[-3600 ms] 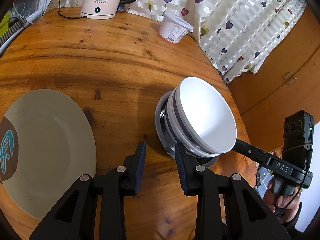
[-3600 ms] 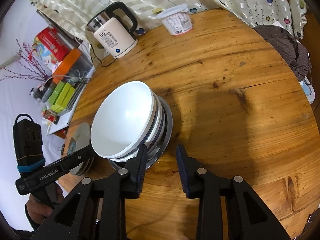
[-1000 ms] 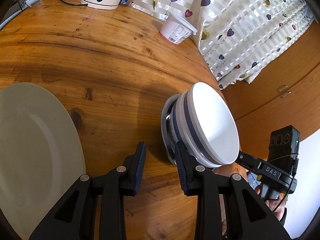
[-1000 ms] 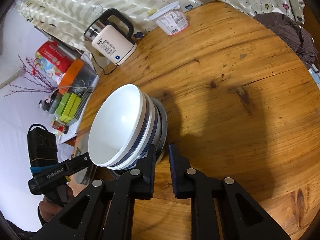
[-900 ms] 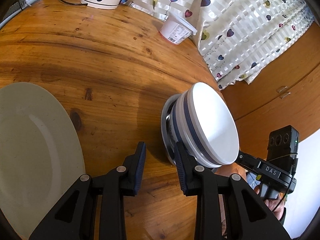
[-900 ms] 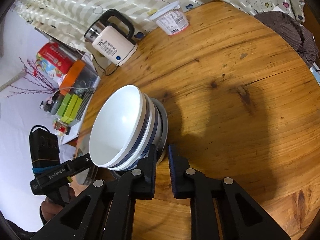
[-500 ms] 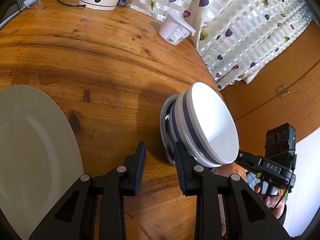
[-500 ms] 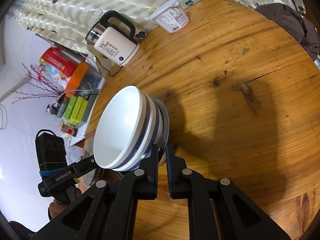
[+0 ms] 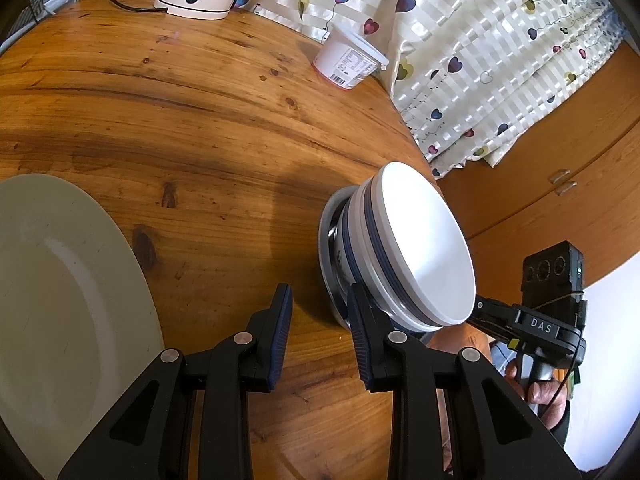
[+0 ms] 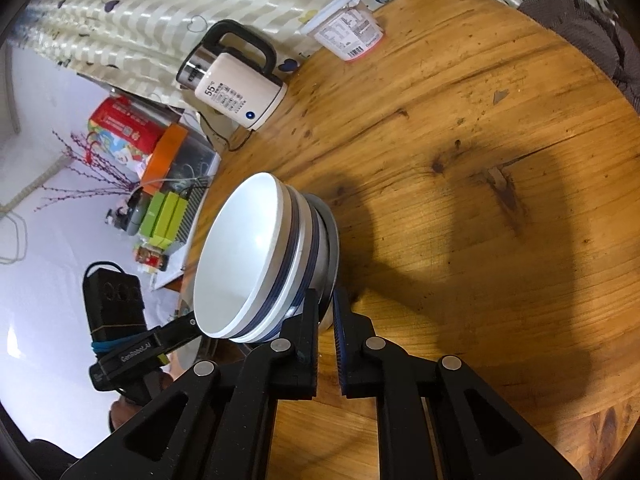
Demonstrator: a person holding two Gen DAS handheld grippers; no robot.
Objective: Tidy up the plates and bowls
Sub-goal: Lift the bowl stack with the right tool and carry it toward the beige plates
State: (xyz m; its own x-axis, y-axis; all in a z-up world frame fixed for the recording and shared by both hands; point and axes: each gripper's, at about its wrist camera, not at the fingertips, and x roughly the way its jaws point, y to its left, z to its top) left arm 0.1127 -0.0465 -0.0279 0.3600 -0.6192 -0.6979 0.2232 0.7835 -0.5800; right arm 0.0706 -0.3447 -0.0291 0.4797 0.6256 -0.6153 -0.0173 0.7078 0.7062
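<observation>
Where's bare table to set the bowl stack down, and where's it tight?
Free: the broad wood between the bowl stack, the lidded tub and the dark cloth. Also the strip between plate and stack. Tight: the rim by the kettle, and around both claws at the stack.

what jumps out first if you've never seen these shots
The stack of nested bowls, white with blue bands, tilted at the near edge of the round wooden table, with the right gripper pinched shut on the metal rim at its base. A large pale plate lies to its left.
</observation>
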